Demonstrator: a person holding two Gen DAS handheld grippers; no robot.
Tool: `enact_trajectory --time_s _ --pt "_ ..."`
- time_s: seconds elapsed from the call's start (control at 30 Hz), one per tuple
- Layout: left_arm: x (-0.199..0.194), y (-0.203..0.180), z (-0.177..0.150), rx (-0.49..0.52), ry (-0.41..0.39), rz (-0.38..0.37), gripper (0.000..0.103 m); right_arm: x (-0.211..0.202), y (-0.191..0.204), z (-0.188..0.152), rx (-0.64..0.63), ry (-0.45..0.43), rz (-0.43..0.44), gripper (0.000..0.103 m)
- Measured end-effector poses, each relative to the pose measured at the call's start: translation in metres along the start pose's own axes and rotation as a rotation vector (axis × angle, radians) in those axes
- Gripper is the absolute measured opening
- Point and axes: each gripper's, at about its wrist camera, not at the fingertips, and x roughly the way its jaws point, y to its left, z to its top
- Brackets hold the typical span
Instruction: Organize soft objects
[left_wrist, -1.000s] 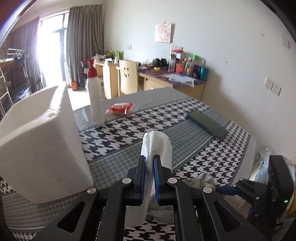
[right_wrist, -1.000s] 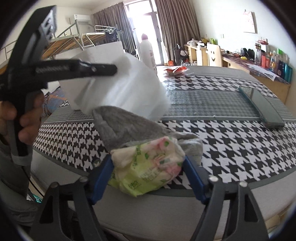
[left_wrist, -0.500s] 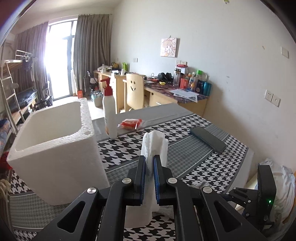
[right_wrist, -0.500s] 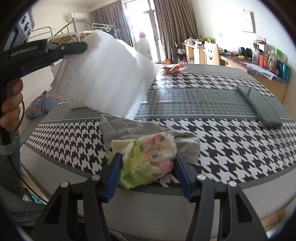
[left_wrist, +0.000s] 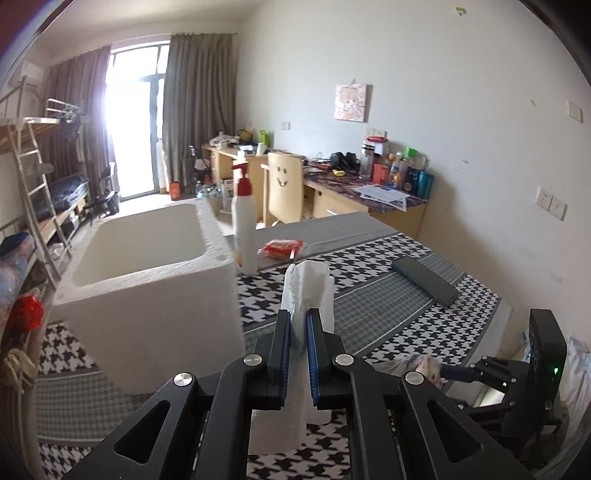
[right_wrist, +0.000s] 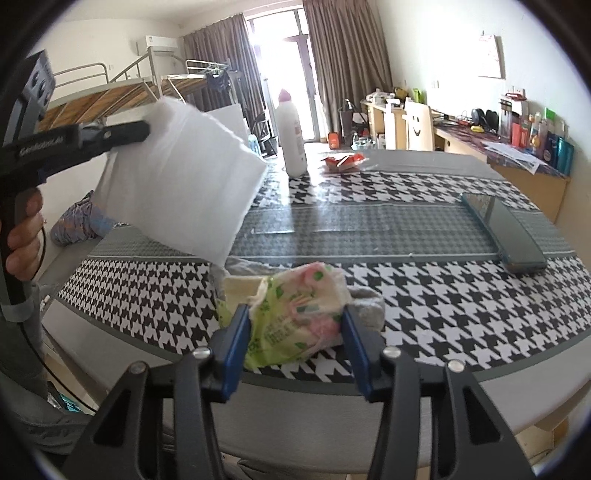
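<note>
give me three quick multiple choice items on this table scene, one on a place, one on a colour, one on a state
1. Where does the dark flat case lie?
A. on the houndstooth table
B. inside the white foam box
C. under the white bottle

2. What colour is the bottle's pump top?
A. blue
B. red
C. yellow

3. What are the left tongs doing?
A. standing wide open and empty
B. shut on the dark case
C. shut on a folded white sheet

Answers:
1 A, the case rests flat on the patterned cloth.
2 B, a red pump caps the bottle.
3 C, the sheet is pinched between the blue pads and hangs above the table.
</note>
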Motion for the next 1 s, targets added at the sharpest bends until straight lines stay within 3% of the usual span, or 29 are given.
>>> enact_trajectory --time_s 0.33,0.43,0.5,0.63,0.87,1.0 --pt "-0.001 0.028 -0.023 -0.054 0.061 0.139 0.015 0.004 0.007 0.005 -0.018 0.003 0.018 0.053" --pt "-0.002 0.03 -0.026 -0.048 0.066 0.161 0.037 0.004 0.009 0.006 -0.025 0.003 0.022 0.053" --pt "-0.003 0.03 -0.027 -0.056 0.061 0.159 0.048 0.004 0.01 0.007 -0.029 0.003 0.021 0.053" --pt "0.01 0.028 -0.036 -0.071 0.105 0.131 0.056 0.005 0.01 0.007 -0.03 0.006 0.02 0.053" --pt "0.056 0.011 -0.049 -0.084 0.218 0.069 0.058 0.006 0.009 0.007 -0.027 0.01 0.015 0.053" --pt "0.076 0.001 -0.053 -0.071 0.242 0.09 0.061 0.006 0.006 0.008 -0.021 0.011 0.009 0.054"
